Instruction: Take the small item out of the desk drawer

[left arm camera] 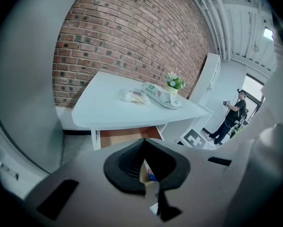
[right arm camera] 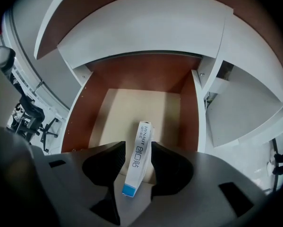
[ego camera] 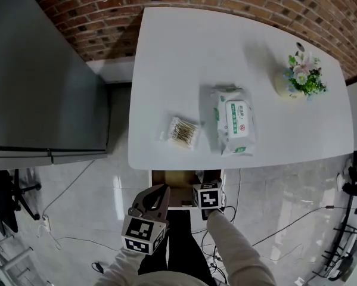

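Under the front edge of the white desk the drawer is pulled out. On its pale floor lies a small white box with a blue end. My right gripper reaches down into the drawer, open, with one dark pad on each side of the box, which rests on the floor. In the head view its marker cube hides the jaws. My left gripper hovers at the drawer's left front corner, and its pads meet at the tips with nothing held.
On the desk lie a bag of cotton swabs, a pack of wet wipes and a small pot of flowers. A grey cabinet stands at the left, a brick wall behind. A person stands far off.
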Motion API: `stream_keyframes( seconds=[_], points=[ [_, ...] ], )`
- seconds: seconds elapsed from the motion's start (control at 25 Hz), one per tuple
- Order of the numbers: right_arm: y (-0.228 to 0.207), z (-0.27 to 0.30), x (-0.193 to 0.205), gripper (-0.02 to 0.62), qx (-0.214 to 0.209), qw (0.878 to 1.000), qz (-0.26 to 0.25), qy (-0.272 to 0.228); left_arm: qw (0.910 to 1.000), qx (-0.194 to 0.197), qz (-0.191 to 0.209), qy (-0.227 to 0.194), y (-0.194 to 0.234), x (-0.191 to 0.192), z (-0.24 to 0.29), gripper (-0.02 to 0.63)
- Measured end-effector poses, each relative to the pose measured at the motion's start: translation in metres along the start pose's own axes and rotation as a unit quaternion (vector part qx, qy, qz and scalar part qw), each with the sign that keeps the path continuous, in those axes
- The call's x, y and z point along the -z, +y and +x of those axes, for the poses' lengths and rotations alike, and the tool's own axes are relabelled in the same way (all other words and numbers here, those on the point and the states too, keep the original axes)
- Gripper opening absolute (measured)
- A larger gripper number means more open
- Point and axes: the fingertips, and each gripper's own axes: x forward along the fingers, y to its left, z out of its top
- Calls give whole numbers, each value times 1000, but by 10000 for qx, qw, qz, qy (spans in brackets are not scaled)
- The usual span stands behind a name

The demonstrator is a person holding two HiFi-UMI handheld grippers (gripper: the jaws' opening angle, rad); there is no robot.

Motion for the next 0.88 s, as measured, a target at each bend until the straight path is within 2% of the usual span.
stream_keyframes(
  seconds=[0.2,0.36,0.56,0.88],
  points=[
    [-9,15,11,193,56,9998,-51,200,10000,-73,-57,33,3,3,1,17],
    [-6,22,9,192,-3,9992,-290,268,9998,-134,-117,67,6,8,2,18],
    [-6,32,13,189,-10,9987,-254,444,9996,-180,-195,114,6,15,2,18],
    [-14,39,16,120,167,9979,-269,560,9994,-240,-227,96,9,16,2,17]
  ],
)
